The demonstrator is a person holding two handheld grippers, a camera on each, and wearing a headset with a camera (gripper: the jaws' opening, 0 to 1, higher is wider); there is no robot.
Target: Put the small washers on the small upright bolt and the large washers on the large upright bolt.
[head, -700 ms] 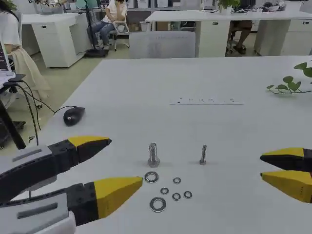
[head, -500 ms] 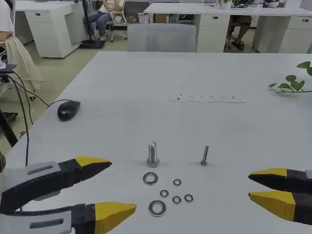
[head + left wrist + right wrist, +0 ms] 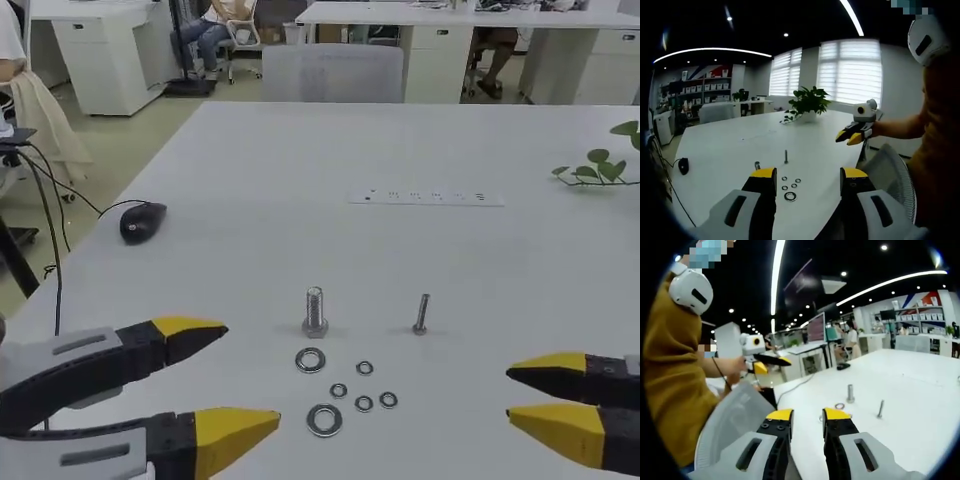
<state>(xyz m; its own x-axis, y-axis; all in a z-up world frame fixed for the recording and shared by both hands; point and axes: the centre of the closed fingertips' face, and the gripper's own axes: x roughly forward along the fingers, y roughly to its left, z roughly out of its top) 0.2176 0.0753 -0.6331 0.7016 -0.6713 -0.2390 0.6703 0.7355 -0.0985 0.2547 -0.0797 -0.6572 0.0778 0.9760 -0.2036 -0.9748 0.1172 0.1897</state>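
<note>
A large upright bolt (image 3: 315,312) and a small upright bolt (image 3: 421,314) stand side by side on the white table (image 3: 300,200). Two large washers (image 3: 310,359) (image 3: 324,420) and several small washers (image 3: 365,368) lie flat just in front of them. My left gripper (image 3: 250,378) is open at the near left, its yellow tips beside the washers and holding nothing. My right gripper (image 3: 510,394) is open with a narrower gap at the near right, away from the washers. The left gripper view has its own jaws (image 3: 809,175) wide apart, with the washers (image 3: 790,196) and the right gripper (image 3: 850,136) beyond.
A black mouse (image 3: 141,222) with its cable lies at the table's left. A flush socket strip (image 3: 425,198) sits mid-table and a plant sprig (image 3: 595,170) at the far right. A grey chair (image 3: 333,75) stands behind the table, with desks and seated people beyond.
Both grippers have drawn back toward the near edge of the table and sit lower in the head view. Bolts and washers have not moved.
</note>
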